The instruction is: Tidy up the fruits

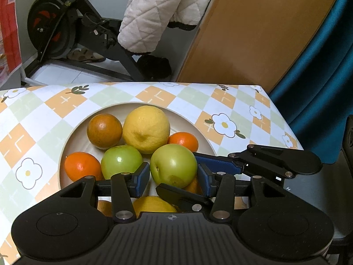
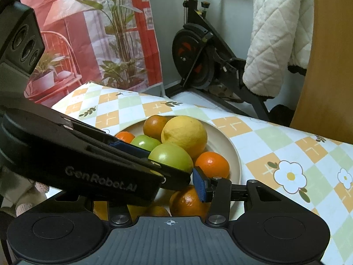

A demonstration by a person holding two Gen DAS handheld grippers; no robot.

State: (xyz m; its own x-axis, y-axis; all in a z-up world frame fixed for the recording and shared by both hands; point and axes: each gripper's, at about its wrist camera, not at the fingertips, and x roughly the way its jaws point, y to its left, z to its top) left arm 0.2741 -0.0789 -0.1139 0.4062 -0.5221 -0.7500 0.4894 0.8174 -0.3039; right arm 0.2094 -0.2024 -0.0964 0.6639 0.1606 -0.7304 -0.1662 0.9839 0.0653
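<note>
Both grippers, left [image 1: 173, 172] and right [image 2: 176, 187], tilt downward over the fruit plate [image 1: 66, 145].

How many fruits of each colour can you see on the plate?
Green fruits: 2
Yellow fruits: 2
Orange fruits: 3
Brownish fruits: 2
Total: 9 in view. Some are half covered, so more may be hidden.

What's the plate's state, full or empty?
Full: plate holds a heaped pile with yellow citrus, two green apples, and several oranges.
</note>
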